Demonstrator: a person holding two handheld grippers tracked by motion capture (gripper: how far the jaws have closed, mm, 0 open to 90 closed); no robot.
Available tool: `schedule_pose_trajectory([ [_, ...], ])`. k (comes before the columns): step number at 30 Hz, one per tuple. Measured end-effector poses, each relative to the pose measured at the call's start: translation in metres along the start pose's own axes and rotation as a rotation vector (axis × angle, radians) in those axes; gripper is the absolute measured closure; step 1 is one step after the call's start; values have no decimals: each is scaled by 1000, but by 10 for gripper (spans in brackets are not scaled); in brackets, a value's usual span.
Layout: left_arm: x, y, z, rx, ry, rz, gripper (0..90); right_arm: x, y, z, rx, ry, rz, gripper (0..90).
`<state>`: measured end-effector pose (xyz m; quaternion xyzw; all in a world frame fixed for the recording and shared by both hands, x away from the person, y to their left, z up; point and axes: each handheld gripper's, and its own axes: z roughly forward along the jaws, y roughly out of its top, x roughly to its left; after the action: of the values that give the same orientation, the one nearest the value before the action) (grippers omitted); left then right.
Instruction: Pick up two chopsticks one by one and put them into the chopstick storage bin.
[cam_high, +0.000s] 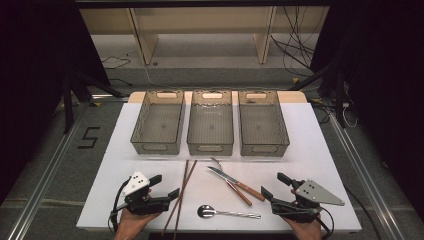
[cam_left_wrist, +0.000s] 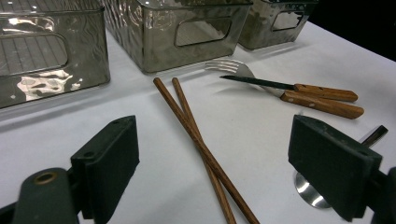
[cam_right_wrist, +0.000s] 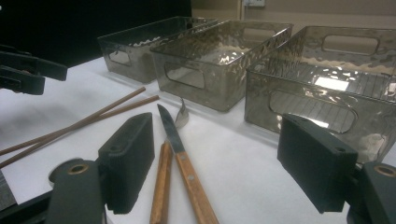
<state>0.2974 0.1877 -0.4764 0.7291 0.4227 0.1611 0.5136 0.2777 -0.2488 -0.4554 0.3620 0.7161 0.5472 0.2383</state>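
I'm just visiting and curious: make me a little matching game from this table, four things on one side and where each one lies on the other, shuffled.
Things
1. chopsticks
2. spoon
3. knife
4. bins

Places
A. in a row along the far half of the table
B. nearest the table's front edge, between the two grippers
C. lying across the fork, toward the right gripper
D. crossed over each other, just beside the left gripper

Pairs: 1-D, 2-B, 3-C, 4-A
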Motion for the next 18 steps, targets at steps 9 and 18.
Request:
schedule_pose_trajectory([
  [9,-9,5,4,52,25,-3,159,0,0,0,3,-5,-3,280],
  [18,-16,12,7,122,71,-14,159,0,0,1,5,-5,1,282],
])
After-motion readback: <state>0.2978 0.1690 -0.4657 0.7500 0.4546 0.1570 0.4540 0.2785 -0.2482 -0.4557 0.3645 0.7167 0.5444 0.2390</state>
